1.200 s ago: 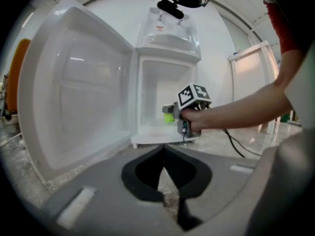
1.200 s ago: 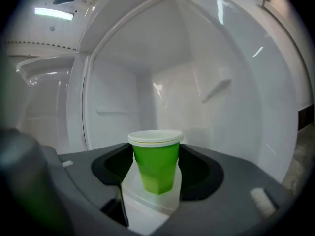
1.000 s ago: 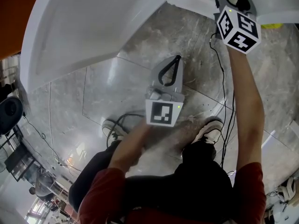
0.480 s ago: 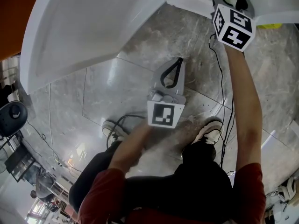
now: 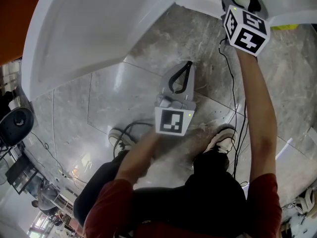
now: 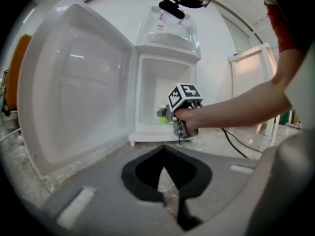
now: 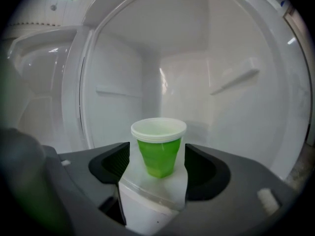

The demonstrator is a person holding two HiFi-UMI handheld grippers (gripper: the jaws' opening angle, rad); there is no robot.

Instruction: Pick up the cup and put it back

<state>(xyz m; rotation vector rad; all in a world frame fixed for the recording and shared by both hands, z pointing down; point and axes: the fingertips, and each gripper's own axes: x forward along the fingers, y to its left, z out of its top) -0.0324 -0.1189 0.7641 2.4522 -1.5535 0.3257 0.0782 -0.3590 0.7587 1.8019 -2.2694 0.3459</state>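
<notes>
One white fridge (image 6: 147, 95) stood open. Your left gripper (image 6: 164, 154) had its jaws together, empty. Your right gripper (image 7: 156, 157) had just opened its jaws around the green cup (image 7: 158, 146) standing inside, touching neither side. You had to back straight out.

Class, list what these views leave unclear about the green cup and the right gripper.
- Right gripper view: the cup stands between the fingers of the right gripper, which have just been opening and stand clear of it. Its rim hides any contents.
- Head view: the top edge cuts off the cup, and the gripper covers most of it.
- Left gripper view: the cup is only a tiny green speck beside the gripper.
</notes>
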